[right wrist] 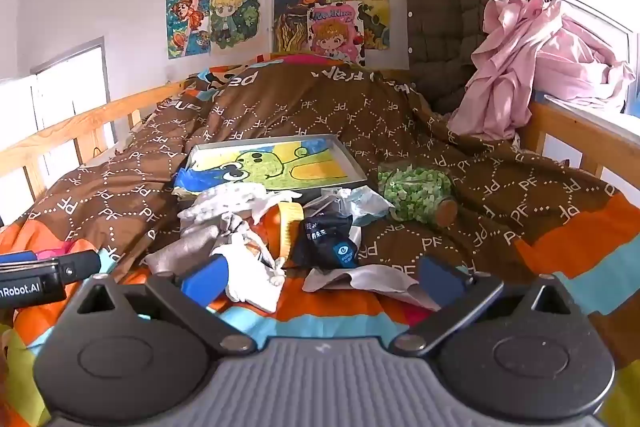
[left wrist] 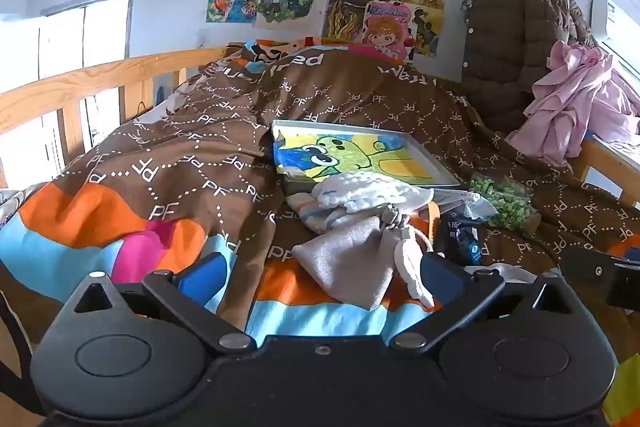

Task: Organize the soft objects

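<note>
A heap of soft things lies on the bed near its foot: a grey drawstring pouch [left wrist: 344,261] [right wrist: 188,245], a white knitted piece [left wrist: 360,193] [right wrist: 228,201], a striped cloth [left wrist: 316,215], a white sock-like cloth [right wrist: 252,277] and a flat grey cloth [right wrist: 368,281]. A black packet [right wrist: 326,241] [left wrist: 460,241] sits among them. My left gripper [left wrist: 322,277] is open, the pouch just beyond its blue pads. My right gripper [right wrist: 322,277] is open too, hovering over the heap's near edge. Nothing is held.
A framed frog painting [left wrist: 352,155] [right wrist: 272,165] lies on the brown quilt [left wrist: 180,131]. A jar of green bits [right wrist: 418,193] lies to the right. A brown quilted coat [left wrist: 516,35] and pink cloth [right wrist: 516,67] pile at the back right. Wooden rails [left wrist: 80,79] run along the bed's sides.
</note>
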`<state>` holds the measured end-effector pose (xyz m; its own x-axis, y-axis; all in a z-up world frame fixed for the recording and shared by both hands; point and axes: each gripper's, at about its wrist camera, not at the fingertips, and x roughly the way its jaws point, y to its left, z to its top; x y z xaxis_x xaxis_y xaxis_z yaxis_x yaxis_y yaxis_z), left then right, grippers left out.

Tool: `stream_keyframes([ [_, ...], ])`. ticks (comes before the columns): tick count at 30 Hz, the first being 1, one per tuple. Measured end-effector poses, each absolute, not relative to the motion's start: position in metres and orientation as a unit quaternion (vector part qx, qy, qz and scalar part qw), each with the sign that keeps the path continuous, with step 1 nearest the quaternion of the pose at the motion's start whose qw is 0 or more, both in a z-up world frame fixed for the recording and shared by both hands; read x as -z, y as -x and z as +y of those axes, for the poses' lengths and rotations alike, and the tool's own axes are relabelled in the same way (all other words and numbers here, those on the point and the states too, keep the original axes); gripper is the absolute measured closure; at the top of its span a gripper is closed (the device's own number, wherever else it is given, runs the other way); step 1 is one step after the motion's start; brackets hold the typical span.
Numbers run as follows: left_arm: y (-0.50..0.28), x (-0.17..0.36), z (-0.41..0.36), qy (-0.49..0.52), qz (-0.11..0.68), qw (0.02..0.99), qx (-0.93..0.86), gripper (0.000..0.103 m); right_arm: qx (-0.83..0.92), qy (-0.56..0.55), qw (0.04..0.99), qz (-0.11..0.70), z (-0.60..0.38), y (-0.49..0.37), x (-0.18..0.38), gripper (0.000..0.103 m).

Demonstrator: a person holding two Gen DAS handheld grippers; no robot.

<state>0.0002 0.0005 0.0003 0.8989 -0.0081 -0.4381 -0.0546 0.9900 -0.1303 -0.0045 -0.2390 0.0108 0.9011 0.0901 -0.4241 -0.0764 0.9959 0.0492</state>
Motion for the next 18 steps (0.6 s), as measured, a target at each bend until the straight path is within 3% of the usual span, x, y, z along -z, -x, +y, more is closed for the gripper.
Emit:
stream_keyframes([
  [18, -0.002, 0.006, -0.001, 0.066, 0.228, 0.971, -0.017, 0.001, -0.042, -0.019, 0.975, 0.219, -0.240, 0.004, -0.011, 0.000],
])
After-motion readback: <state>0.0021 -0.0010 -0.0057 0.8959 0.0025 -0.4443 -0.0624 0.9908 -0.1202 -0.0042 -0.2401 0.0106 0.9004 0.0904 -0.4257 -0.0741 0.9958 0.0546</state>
